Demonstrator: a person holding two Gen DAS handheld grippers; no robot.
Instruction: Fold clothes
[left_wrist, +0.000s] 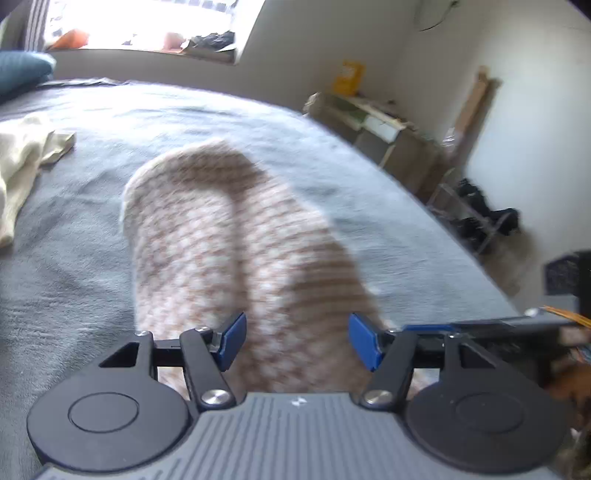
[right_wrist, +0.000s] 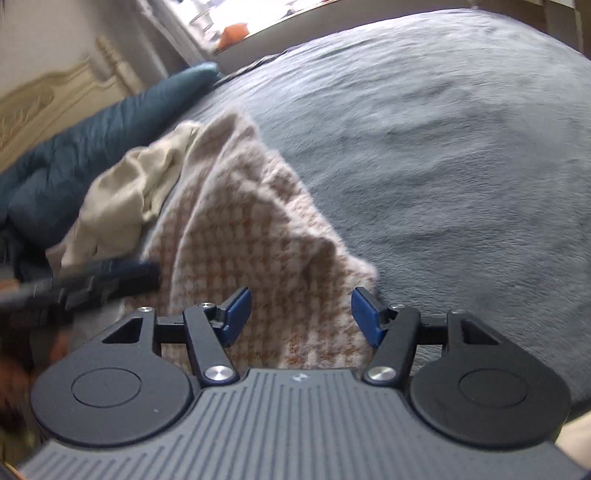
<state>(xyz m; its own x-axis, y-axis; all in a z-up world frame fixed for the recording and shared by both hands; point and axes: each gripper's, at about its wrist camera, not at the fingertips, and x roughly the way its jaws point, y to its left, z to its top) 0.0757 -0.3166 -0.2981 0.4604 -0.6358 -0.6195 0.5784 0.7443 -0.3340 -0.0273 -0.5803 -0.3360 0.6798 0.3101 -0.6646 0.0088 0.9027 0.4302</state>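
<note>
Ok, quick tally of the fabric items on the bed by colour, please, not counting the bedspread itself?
Pink-and-tan checked garment: 1
Cream garment: 1
Teal pillow or quilt: 1
Total: 3, all lying on the grey bedspread.

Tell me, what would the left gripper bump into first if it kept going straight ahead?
Most likely the checked pink cloth on the grey bed cover. The left gripper is open and points down at it, though blur hides how near it is.
</note>
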